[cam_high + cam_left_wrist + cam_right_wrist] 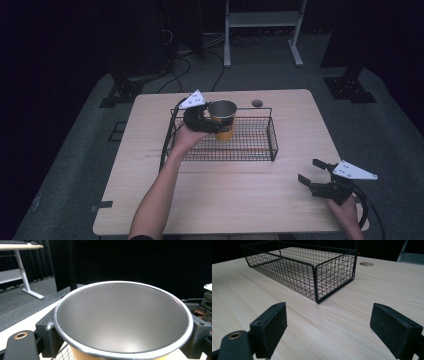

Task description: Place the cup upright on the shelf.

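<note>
A: Left claw [212, 125], centre of the high view, jaws clamped on either side of the orange cup [222, 120]. In the left gripper view the black pads sit against the cup's wall just under the rim, one at each lower corner of the frame.

B: And the cup's upright, mouth up, grey inside, nothing in it that I can see. It's at the left end of the wire basket [272, 142], though I can't tell whether its base is resting on the mesh or is just above it.

A: A side grip below the rim makes sense, I'd say: it keeps the cup level and leaves the basket's walls clear of the hand.

B: Right claw [311, 172], lower right of the frame, jaws spread wide, holding nothing, low over the bare counter [225, 195]. Its own view looks across the wood at the basket's near corner [315, 282].

A: Parked well apart, I'd guess, so it stays out of the way.
</note>
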The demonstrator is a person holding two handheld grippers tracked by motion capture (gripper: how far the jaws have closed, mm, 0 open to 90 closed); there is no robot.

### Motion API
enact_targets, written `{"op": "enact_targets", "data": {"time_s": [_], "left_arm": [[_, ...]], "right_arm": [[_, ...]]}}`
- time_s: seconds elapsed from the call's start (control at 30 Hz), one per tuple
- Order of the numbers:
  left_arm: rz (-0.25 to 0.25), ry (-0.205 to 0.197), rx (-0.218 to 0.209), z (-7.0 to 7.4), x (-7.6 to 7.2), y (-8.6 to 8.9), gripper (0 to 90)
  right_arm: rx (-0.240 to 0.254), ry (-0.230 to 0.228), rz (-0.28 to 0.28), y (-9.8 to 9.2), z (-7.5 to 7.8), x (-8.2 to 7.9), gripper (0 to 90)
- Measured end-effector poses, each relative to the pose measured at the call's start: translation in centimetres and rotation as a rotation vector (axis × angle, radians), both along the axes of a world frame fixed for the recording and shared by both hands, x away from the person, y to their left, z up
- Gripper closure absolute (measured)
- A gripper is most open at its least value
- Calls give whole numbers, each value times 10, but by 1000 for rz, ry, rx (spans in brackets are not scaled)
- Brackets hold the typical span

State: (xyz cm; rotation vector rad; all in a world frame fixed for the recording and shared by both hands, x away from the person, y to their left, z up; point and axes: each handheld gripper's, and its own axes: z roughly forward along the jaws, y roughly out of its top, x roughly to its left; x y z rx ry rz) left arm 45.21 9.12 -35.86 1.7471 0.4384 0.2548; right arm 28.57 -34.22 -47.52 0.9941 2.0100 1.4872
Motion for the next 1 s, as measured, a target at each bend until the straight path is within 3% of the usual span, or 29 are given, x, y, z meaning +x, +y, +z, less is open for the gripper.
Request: {"op": "enact_targets", "data": {"time_s": [0.17, 0.57, 0.77, 0.87, 1.0], "left_arm": [[-5, 0, -8, -5, 6, 1, 120], [-23, 8, 20, -23, 24, 9, 120], [-35, 17, 45, -31, 29, 9, 119], [-61, 40, 83, -36, 33, 7, 119], [-81, 60, 102, -37, 37, 6, 118]], "right_arm": [[1, -2, 1, 0, 0, 0, 131], [-1, 0, 2, 0, 0, 0, 131], [-1, 0, 3, 0, 0, 0, 131], [1, 0, 3, 0, 0, 0, 131], [-1, 0, 4, 0, 0, 0, 131]]}}
